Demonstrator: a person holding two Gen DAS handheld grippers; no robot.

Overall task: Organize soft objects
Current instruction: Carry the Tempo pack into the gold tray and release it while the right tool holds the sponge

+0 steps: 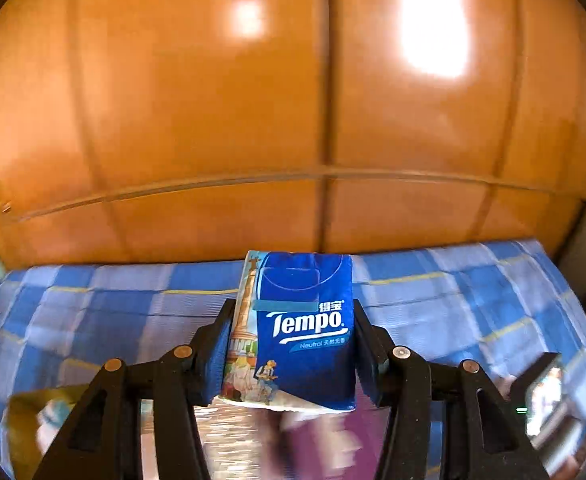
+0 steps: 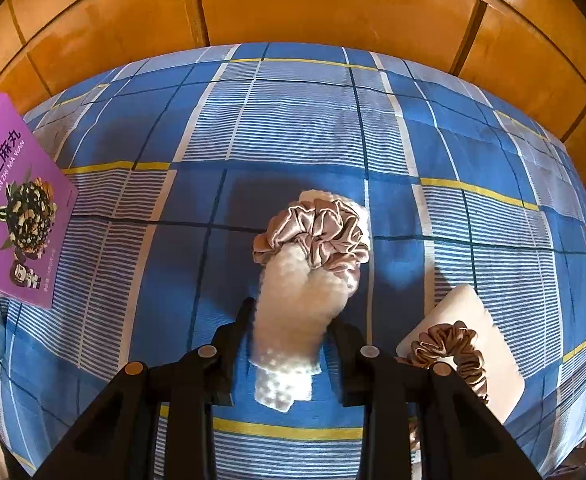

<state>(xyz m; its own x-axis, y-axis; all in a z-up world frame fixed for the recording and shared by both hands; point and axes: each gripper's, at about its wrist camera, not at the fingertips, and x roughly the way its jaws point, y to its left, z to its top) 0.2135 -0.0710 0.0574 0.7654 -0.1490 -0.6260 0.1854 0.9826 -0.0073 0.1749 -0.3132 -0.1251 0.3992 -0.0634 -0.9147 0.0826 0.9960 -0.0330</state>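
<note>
Left wrist: tissue pack [image 1: 305,328] (upright) clamped between the fingers [image 1: 217,344].

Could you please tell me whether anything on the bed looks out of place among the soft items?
Yes: the purple printed box at the left edge of the blue checked bedsheet is rigid packaging, not soft, and lies askew. The white knitted cloth wearing a taupe satin scrunchie looks deliberately bundled.

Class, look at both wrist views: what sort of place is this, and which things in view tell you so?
Most likely a bedroom at home. A blue checked bedsheet covers a soft, wide surface, and orange wooden wardrobe panels stand right behind it. Household bits lie about: a satin scrunchie and a Tempo tissue pack.
</note>
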